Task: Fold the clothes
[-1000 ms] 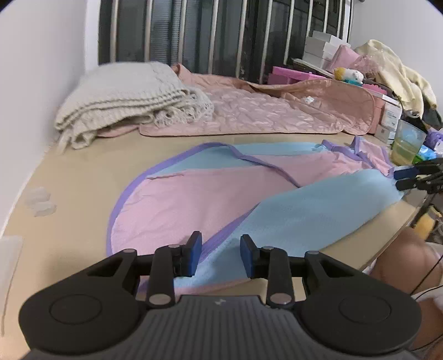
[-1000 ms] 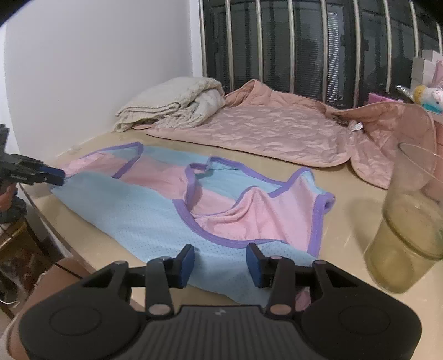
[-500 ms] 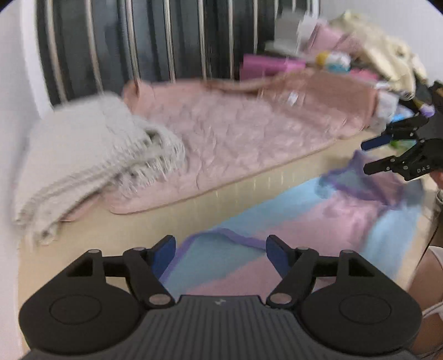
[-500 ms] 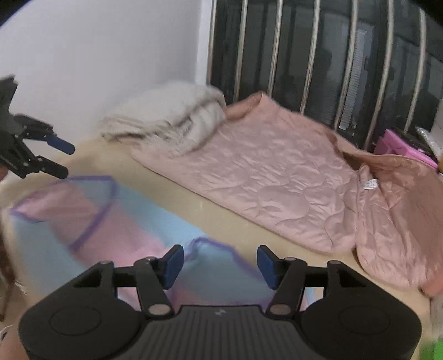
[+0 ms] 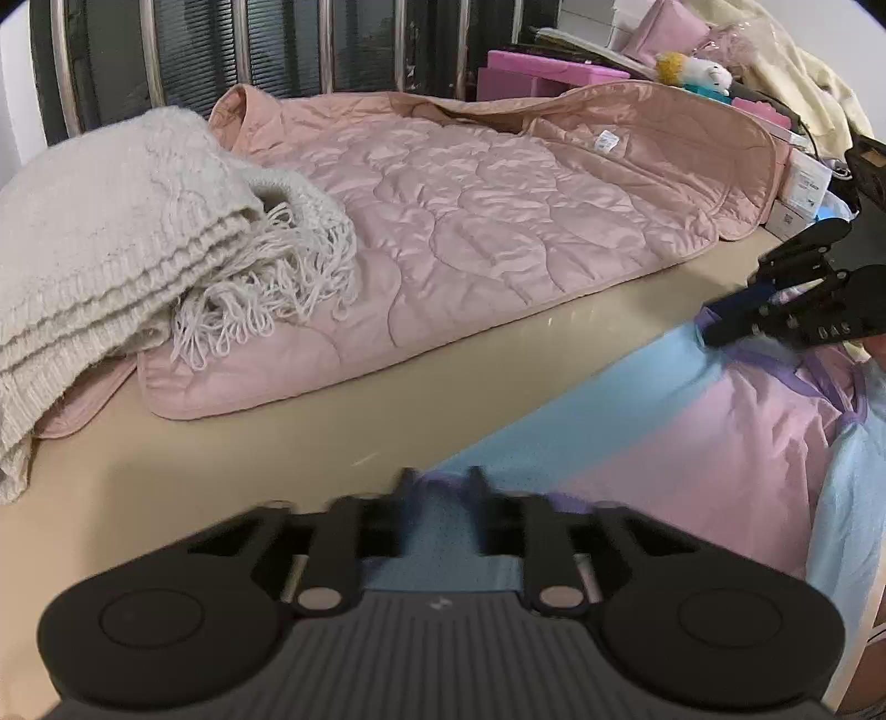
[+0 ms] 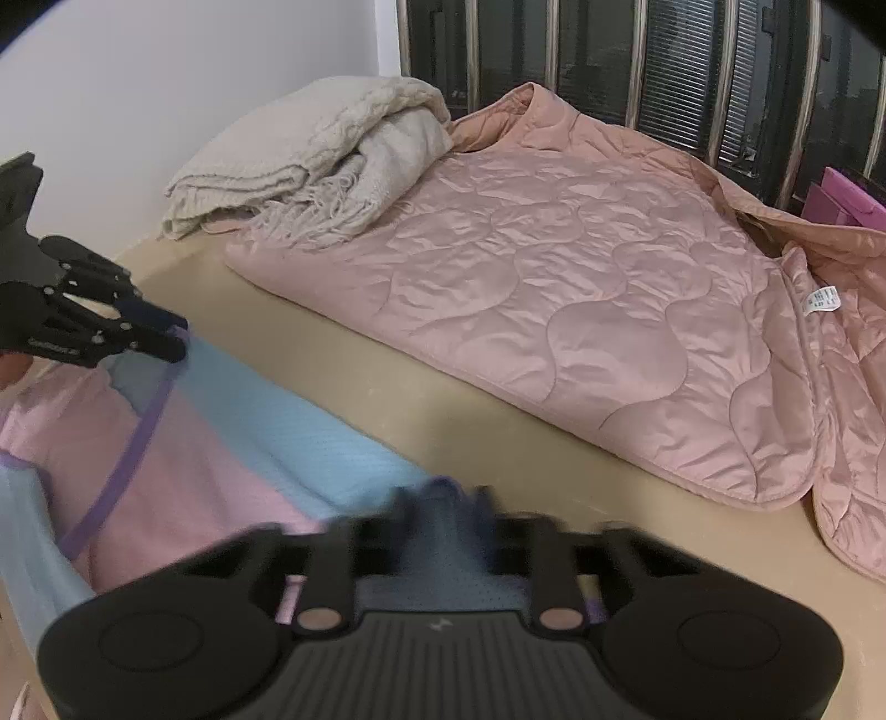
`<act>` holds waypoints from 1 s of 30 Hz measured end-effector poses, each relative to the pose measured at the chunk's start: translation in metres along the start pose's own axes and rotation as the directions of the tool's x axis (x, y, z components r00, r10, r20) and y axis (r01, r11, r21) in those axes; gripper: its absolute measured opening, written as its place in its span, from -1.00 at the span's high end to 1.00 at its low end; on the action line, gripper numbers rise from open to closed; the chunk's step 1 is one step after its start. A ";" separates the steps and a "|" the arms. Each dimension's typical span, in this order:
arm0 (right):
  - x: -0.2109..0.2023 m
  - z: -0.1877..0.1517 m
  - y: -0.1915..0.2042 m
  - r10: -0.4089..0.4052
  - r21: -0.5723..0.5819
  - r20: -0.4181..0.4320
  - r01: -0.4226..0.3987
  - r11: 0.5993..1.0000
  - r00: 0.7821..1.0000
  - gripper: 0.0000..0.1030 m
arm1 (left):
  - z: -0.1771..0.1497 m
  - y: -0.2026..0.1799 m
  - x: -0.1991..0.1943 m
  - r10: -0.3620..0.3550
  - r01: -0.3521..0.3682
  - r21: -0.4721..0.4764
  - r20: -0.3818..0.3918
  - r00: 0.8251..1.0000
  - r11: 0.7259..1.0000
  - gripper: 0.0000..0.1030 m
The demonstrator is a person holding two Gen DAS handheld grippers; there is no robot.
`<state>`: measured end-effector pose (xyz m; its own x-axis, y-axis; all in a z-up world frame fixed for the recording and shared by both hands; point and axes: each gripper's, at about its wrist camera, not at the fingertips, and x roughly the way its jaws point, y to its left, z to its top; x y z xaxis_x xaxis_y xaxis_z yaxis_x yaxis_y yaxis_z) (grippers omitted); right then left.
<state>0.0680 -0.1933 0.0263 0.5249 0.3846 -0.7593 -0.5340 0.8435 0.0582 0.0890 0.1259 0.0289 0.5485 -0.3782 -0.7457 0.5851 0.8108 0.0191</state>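
Observation:
A pink and light-blue garment with purple trim (image 5: 692, 432) lies on the beige table, also in the right wrist view (image 6: 221, 443). My left gripper (image 5: 440, 487) is closed on the garment's far purple-trimmed edge; its fingers are motion-blurred. It shows at the left of the right wrist view (image 6: 171, 338), pinching that edge. My right gripper (image 6: 443, 498) is likewise closed on the garment's far edge, blurred. It shows at the right of the left wrist view (image 5: 720, 327), pinching the purple trim. The blue far edge is stretched between the two grippers.
A pink quilted blanket (image 5: 498, 210) lies behind the garment, with a folded cream knitted throw (image 5: 111, 221) to its left. Metal bars (image 5: 149, 50) stand at the back. Pink boxes and clutter (image 5: 542, 66) sit at the far right. The white wall (image 6: 166, 83) is left.
Both grippers moved from the garment's near edge across to its far edge and closed on it there. The jaws were open half a second ago.

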 end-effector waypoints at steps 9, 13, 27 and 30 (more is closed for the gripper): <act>-0.074 -0.031 0.021 0.045 -0.067 0.250 -0.029 0.997 0.967 0.93 | -0.026 -0.037 -0.073 0.100 -0.106 0.024 0.185 0.978 0.994 0.94; -0.108 -0.078 0.041 0.103 -0.132 0.255 -0.070 0.989 0.961 0.92 | -0.072 -0.078 -0.097 0.176 -0.195 0.074 0.206 0.963 0.978 0.92; -0.089 -0.052 0.014 -0.201 0.085 0.172 0.189 0.978 0.964 0.15 | -0.061 -0.014 -0.079 0.274 -0.254 -0.322 0.018 0.962 0.912 0.01; -0.057 -0.039 0.000 -0.213 0.159 0.093 0.197 0.967 0.973 0.16 | -0.058 -0.009 -0.066 0.324 -0.297 -0.413 -0.005 0.946 0.861 0.00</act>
<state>0.0127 -0.2300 0.0447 0.6861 0.2292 -0.6904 -0.3078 0.9514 0.0100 0.0132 0.1697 0.0394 0.7050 -0.0930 -0.7031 0.0942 0.9949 -0.0371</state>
